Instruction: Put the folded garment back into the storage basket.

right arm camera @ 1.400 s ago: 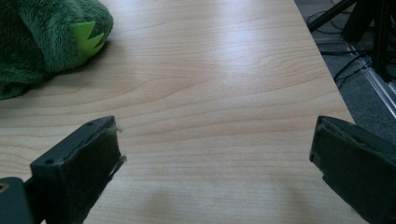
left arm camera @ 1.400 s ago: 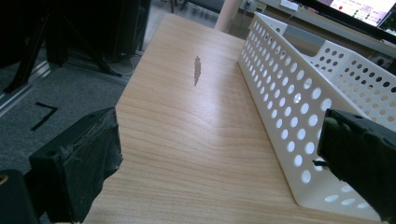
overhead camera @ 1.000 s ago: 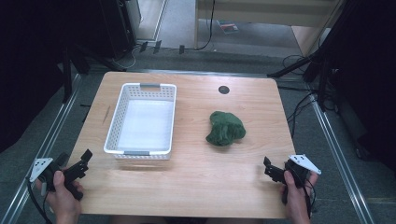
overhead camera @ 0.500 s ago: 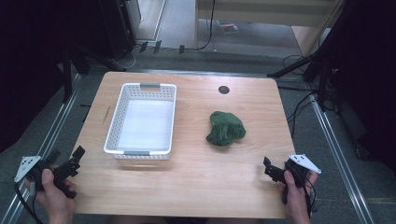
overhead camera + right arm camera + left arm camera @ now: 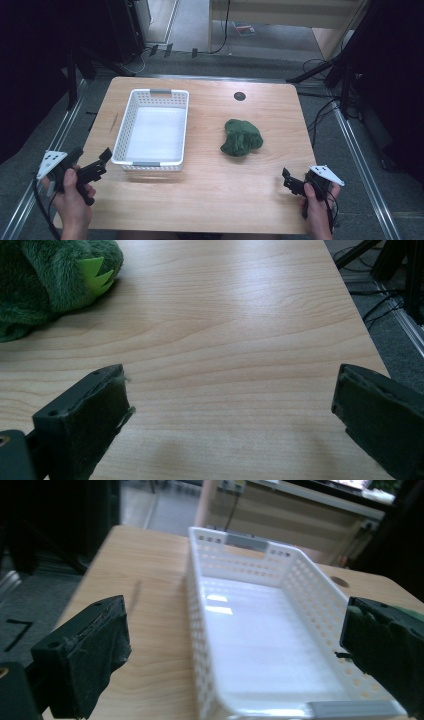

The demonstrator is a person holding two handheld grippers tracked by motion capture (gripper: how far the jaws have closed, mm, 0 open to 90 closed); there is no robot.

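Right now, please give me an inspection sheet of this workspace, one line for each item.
Surface: wooden table, bare at the near edge, small dark round hole near the far edge.
Job's things: white perforated basket, empty; green plush toy lying apart, to its right.
Clutter: nothing seen.
Grippers: left gripper open, beside the basket's near corner; right gripper open, over bare wood.
Cables: one trailing from each gripper; more on the floor.
Surroundings: dark equipment, wooden furniture beyond.

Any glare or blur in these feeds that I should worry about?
Left gripper view: bright glare patches on the white basket floor, near rim soft. Right gripper view: green plush toy sharp, soft shadows on the table. High view: table evenly lit, surroundings dark.
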